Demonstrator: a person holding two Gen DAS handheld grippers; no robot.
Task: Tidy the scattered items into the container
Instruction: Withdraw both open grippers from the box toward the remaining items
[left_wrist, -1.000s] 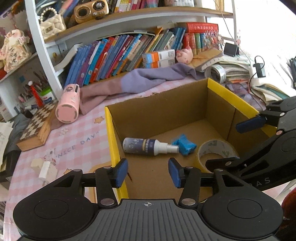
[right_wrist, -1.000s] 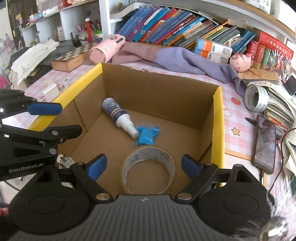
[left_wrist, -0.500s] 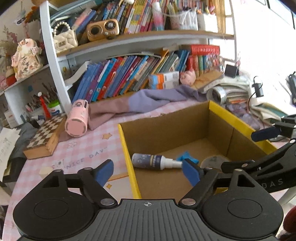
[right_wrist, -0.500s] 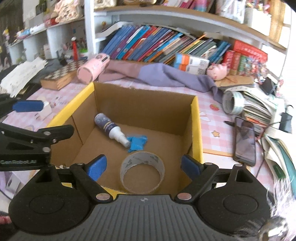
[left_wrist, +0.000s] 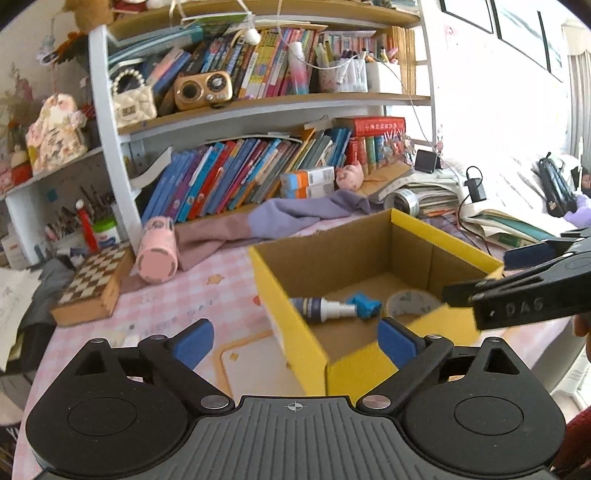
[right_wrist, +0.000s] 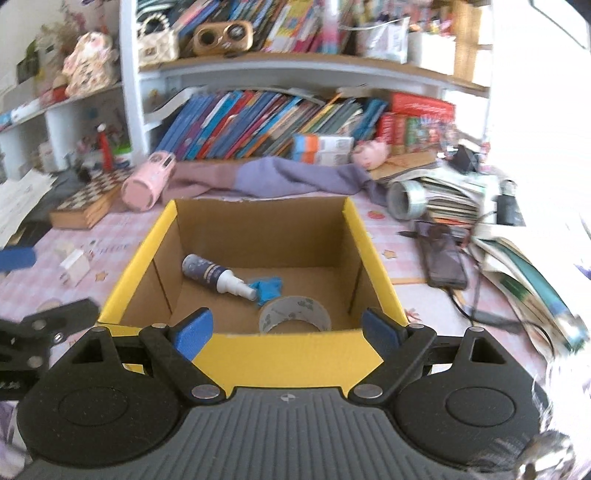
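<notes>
A yellow cardboard box (left_wrist: 280, 291) (right_wrist: 136, 269) stands open on the pink checked table. Inside lie a dark spray bottle (left_wrist: 319, 305) (right_wrist: 216, 275), a blue crumpled packet (left_wrist: 365, 303) (right_wrist: 267, 288) and a tape roll (left_wrist: 410, 301) (right_wrist: 293, 317). My left gripper (left_wrist: 293, 341) is open and empty, held back above the box's near left corner. My right gripper (right_wrist: 286, 332) is open and empty, in front of the box's near wall. A small white block (right_wrist: 75, 267) lies on the table left of the box.
A pink cylinder (left_wrist: 157, 251) (right_wrist: 147, 181), a chessboard box (left_wrist: 92, 286) (right_wrist: 86, 201) and purple cloth (left_wrist: 280, 216) (right_wrist: 288, 181) lie behind the box. A phone (right_wrist: 443, 260), silver tape roll (right_wrist: 404, 199) and stacked papers sit to the right. Bookshelves rise at the back.
Both grippers have pulled back and up from the box. The left gripper's jaws opened wide. The items in the box have not moved.
</notes>
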